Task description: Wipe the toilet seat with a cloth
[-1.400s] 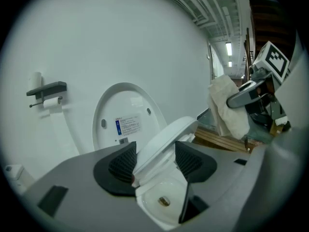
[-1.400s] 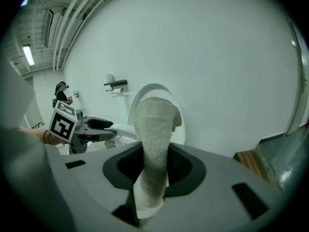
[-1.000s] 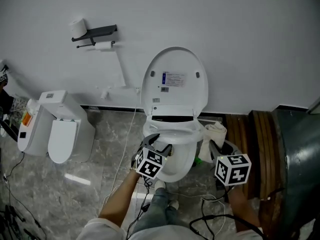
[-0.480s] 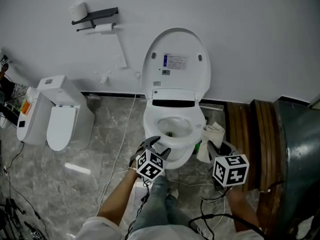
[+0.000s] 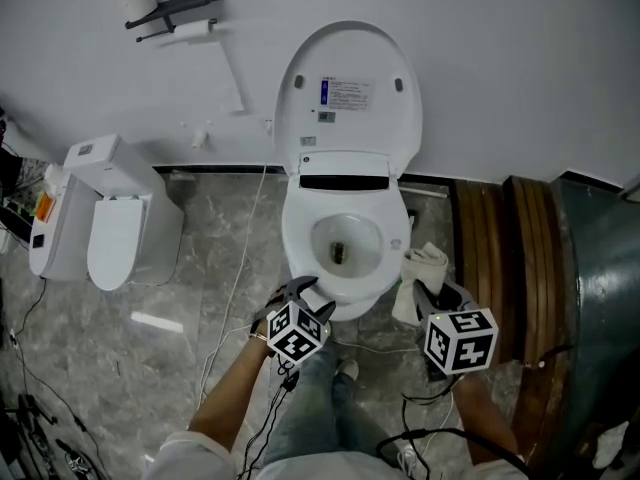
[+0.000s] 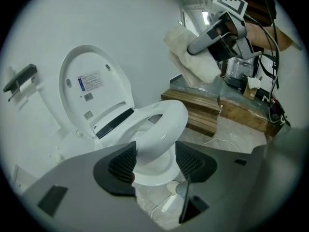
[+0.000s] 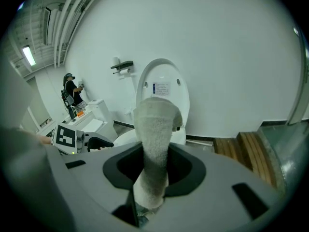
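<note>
A white toilet stands against the wall with its lid [image 5: 350, 83] raised and its seat [image 5: 298, 246] down on the bowl. My left gripper [image 5: 312, 296] is open at the seat's front rim. In the left gripper view the seat's front [image 6: 166, 122] shows between the spread jaws of the left gripper [image 6: 154, 161]; contact cannot be told. To the right of the bowl my right gripper [image 5: 432, 298] is shut on a rolled off-white cloth [image 5: 420, 268]. In the right gripper view, that cloth [image 7: 154, 129] stands up out of the right gripper [image 7: 154, 170] and hides part of the lid [image 7: 161, 81].
A second, smaller white toilet unit [image 5: 100, 228] stands at the left, and a paper holder [image 5: 170, 13] hangs on the wall. Wooden planks [image 5: 490, 258] and a dark metal body [image 5: 595, 298] close off the right side. Cables [image 5: 235, 288] run over the marble floor. A person [image 7: 72, 91] stands far off.
The head view has tilted down, so the toilet sits higher in the picture. The left gripper has drawn back from over the seat to its front rim. The right gripper still holds the cloth.
</note>
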Demonstrator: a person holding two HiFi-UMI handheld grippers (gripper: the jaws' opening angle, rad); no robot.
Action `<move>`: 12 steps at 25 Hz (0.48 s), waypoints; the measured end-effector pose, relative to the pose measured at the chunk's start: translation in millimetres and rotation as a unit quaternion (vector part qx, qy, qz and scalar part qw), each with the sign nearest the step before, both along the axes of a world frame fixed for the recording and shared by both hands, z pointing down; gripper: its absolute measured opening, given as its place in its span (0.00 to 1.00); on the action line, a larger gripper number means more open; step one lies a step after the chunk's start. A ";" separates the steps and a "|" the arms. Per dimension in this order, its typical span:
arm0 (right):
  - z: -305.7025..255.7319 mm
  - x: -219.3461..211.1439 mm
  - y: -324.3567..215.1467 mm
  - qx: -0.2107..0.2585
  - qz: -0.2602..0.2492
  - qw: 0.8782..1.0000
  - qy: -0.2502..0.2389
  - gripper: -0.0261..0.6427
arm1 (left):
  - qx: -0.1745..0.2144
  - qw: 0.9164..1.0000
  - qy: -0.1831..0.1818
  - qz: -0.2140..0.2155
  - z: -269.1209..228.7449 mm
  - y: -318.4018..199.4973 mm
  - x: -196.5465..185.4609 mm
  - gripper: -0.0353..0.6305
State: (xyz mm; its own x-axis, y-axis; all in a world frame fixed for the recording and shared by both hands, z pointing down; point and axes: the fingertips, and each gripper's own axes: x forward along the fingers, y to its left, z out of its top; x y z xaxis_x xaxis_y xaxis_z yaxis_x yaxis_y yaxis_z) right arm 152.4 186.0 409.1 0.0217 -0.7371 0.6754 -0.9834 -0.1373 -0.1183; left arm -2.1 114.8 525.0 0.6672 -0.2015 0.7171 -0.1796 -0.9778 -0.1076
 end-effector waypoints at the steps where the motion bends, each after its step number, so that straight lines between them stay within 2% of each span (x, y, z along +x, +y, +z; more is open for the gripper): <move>1: 6.5 -0.9 0.6 -0.003 0.000 1.000 -0.003 0.20 | -0.009 1.000 0.002 0.001 4.9 3.0 -1.2 0.47; 6: 42.2 -6.4 1.2 -0.024 -0.001 1.000 -0.011 0.20 | -0.077 0.995 0.052 -0.028 25.0 11.3 -7.5 0.46; 12: 83.1 -16.9 -0.9 -0.042 -0.004 0.999 -0.023 0.20 | -0.102 0.994 0.039 -0.031 62.4 22.9 -13.5 0.46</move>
